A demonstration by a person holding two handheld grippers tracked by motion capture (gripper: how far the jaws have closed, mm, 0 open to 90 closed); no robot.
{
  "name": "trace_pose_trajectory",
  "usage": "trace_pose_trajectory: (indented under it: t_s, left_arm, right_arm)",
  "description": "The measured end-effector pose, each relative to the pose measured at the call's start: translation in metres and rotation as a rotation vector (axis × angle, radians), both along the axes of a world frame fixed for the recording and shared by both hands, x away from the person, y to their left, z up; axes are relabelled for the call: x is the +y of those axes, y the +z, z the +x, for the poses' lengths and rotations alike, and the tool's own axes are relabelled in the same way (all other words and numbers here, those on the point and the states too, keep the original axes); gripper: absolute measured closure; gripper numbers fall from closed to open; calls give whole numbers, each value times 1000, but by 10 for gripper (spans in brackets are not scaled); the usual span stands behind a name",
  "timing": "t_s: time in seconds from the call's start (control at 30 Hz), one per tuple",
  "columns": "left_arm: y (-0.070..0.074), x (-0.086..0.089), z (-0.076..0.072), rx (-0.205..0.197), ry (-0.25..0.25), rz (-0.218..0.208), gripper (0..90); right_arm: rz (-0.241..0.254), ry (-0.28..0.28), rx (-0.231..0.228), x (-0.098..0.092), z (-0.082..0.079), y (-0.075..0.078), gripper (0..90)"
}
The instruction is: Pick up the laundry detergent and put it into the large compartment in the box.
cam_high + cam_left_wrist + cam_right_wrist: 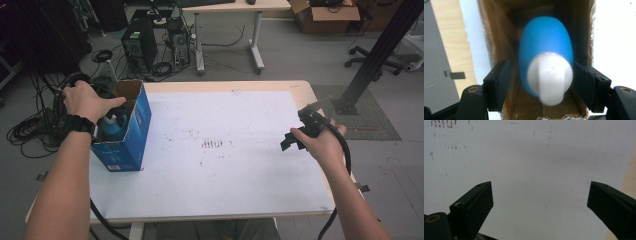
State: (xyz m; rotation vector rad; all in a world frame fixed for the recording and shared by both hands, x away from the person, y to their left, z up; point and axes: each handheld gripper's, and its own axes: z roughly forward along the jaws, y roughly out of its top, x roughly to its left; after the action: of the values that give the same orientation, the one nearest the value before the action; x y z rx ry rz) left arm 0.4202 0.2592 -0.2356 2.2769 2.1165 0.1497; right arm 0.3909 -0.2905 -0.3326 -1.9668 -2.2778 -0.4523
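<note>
A blue cardboard box (127,145) stands open-topped at the table's left. Inside it sits a blue bottle (114,127) with a white cap (549,77). My left gripper (541,82) reaches down into the box, largely under the hand in the high view. Its jaws stand on either side of the bottle (546,37), with a gap showing at the left jaw, so it looks open. My right gripper (289,142) hovers over the right part of the white mat (536,157), open, nothing between its fingers (479,200).
A white mat (225,170) with faint brown marks covers the wooden table. The table's right edge (320,110) lies close to my right hand. Beyond the table are computer towers, cables, a desk and a black post on the floor.
</note>
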Motion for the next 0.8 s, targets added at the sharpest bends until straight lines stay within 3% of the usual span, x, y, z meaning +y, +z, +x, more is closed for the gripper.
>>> trace_pose_trajectory:
  t_s: [0.4,0.67,0.7,0.8]
  left_arm:
    - [25,-12,-4,-38,-36,-19,256]
    - [38,-35,-6,-72,-70,-35,181]
    - [41,-43,-8,-93,-90,-37,163]
    - [42,-51,-8,-91,-97,-38,117]
  right_arm:
    - [7,-5,-5,-2,-3,5,68]
    - [7,-8,-8,-3,-4,8,67]
    - [8,-4,-13,-2,-4,9,67]
    - [9,1,-16,-1,-5,11,67]
